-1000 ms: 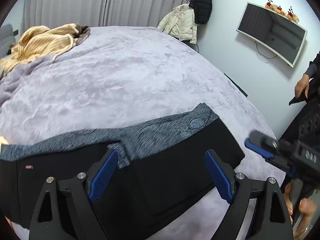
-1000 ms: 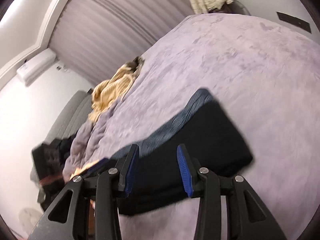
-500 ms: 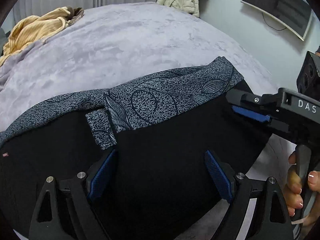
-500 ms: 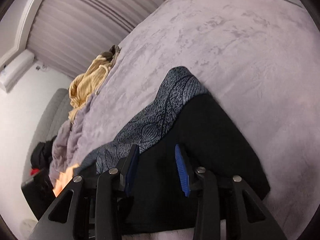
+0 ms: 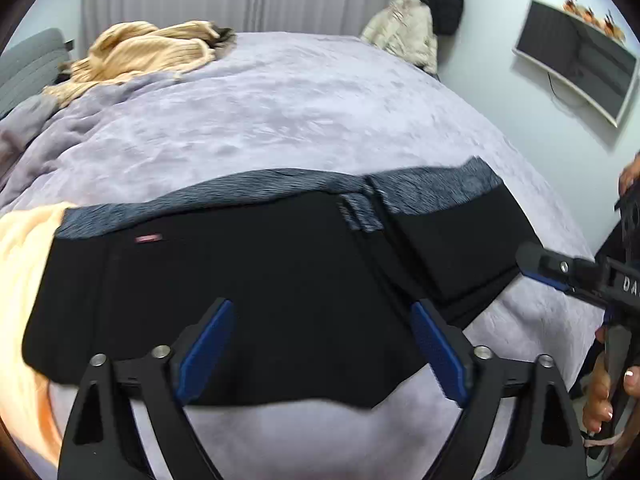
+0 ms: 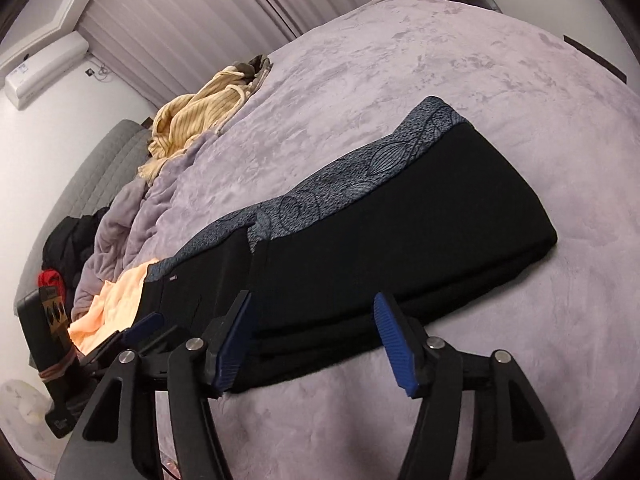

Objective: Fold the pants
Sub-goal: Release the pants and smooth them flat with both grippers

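Black pants [image 5: 248, 280] with a grey patterned strip [image 5: 280, 184] along the far edge lie folded lengthwise on the lilac bed cover. In the right wrist view the pants [image 6: 380, 232] run from lower left to upper right. My left gripper [image 5: 320, 344] is open and empty, held above the near edge of the pants. My right gripper [image 6: 316, 340] is open and empty at the near edge too. It also shows at the right of the left wrist view [image 5: 548, 268].
The lilac bed cover [image 5: 280, 112] fills the view. A yellow ribbed garment [image 5: 148, 52] lies at the far left. A peach cloth [image 6: 108, 312] lies by the left end of the pants. A wall monitor [image 5: 580, 68] and hanging jackets [image 5: 408, 36] are behind.
Both grippers have pulled back from the pants toward the near edge. My right gripper has opened wider. The pants lie flat as before.
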Tool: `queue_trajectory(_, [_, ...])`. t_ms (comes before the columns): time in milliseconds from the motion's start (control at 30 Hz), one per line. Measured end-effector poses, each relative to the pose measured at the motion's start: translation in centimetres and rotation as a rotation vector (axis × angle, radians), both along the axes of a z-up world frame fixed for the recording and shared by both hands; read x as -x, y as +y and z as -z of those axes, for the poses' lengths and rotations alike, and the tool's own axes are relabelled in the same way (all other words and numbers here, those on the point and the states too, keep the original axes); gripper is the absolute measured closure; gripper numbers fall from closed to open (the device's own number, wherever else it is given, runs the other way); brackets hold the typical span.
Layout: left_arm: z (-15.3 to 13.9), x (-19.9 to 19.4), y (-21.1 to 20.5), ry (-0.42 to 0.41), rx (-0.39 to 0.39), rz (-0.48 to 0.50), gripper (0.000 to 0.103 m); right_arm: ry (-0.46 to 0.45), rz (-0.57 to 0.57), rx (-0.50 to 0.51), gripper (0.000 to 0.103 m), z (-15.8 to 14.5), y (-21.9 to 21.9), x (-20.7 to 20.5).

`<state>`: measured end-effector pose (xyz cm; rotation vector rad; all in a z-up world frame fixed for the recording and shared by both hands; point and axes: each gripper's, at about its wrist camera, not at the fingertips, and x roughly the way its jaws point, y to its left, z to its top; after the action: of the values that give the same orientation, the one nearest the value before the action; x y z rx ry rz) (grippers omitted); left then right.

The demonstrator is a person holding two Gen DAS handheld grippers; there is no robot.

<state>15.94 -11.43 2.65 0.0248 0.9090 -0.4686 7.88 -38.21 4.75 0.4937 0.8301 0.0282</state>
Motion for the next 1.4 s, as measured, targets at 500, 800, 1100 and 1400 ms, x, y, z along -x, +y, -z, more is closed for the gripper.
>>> queue_trajectory(500, [-1.6, 3.0, 12.0, -0.096, 0.06, -0.169, 0.0, 0.013, -0.043, 0.229, 0.0, -2.2, 9.6, 2.0])
queue_trajectory(800, [-0.8, 3.7, 16.5, -0.094, 0.046, -0.242, 0.0, 0.108, -0.031, 0.145, 0.0, -0.1, 12.1, 0.8])
queue_trajectory(1100, [0.0, 3.5, 18.1, -0.066, 0.039, -0.27, 0.0, 0.148, -0.054, 0.149, 0.0, 0.8, 13.6, 0.1])
queue_trajectory(1400, [0.7, 3.2, 18.1, -0.046, 0.046, -0.261, 0.0, 0.175, -0.052, 0.152, 0.0, 1.3, 13.8, -0.2])
